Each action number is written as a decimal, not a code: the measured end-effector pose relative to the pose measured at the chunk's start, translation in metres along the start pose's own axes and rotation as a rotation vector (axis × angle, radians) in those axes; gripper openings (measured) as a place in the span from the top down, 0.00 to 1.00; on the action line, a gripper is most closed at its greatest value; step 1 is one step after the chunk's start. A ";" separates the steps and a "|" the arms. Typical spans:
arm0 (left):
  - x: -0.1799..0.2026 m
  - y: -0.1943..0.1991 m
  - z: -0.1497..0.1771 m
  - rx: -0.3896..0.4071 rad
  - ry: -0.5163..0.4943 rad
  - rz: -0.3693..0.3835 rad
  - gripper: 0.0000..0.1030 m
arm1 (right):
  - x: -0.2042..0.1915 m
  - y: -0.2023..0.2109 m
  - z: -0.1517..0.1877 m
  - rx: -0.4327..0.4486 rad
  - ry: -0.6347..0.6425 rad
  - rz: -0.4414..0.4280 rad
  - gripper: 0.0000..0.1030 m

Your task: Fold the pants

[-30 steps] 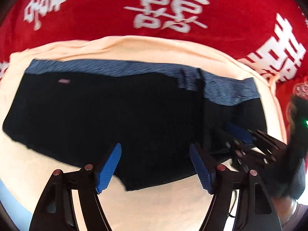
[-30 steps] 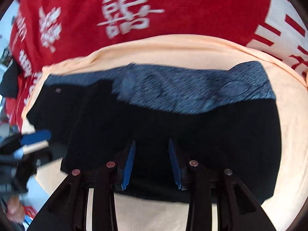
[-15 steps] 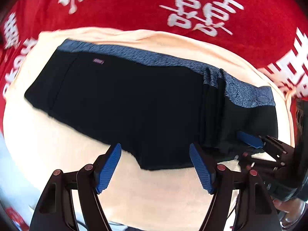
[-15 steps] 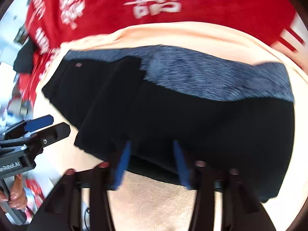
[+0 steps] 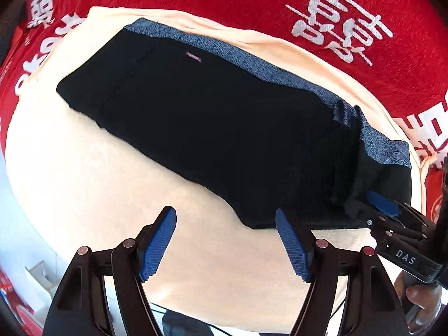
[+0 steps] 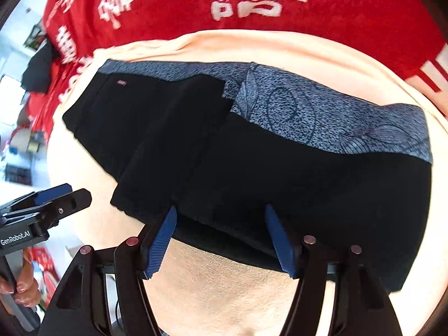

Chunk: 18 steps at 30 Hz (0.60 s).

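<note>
Black pants (image 5: pixel 224 128) with a blue-grey patterned waistband (image 5: pixel 266 67) lie folded flat on a peach cloth (image 5: pixel 84 182). My left gripper (image 5: pixel 225 224) hangs open over bare cloth, just off the pants' near edge, with nothing between its fingers. In the right wrist view the pants (image 6: pixel 280 173) fill the middle, with a folded layer lying over their left half. My right gripper (image 6: pixel 221 218) stands at the near hem; its jaws are opening, and the pads are clear of the fabric lying between them. Each gripper also shows in the other's view: the right gripper (image 5: pixel 392 224) and the left gripper (image 6: pixel 56 198).
A red blanket (image 5: pixel 224 0) with white characters lies under the peach cloth and spreads beyond it at the back. A person's hand (image 6: pixel 22 285) holds the left gripper's handle. Room clutter (image 6: pixel 16 140) shows past the bed's left edge.
My left gripper has slid back and to the left, off the pants and onto bare cloth, rolling as it went. The right jaws have spread from narrow to wide at the near hem.
</note>
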<state>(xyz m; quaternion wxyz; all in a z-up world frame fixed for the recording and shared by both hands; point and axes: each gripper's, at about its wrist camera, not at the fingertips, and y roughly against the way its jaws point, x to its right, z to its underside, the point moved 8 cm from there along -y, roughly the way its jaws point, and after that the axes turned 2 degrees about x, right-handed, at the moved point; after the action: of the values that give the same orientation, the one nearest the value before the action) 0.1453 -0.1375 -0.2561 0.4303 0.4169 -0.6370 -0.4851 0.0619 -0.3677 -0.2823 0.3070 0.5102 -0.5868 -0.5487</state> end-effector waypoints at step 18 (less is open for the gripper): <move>-0.136 0.005 -0.059 0.001 0.056 0.002 0.28 | -0.129 -0.028 -0.017 -0.070 -0.098 -0.064 0.32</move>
<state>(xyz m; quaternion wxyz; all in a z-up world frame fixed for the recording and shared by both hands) 0.2389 -0.0231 -0.2610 0.4483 0.4300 -0.6251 -0.4726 0.1226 -0.2499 -0.2794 0.2780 0.4902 -0.5649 -0.6027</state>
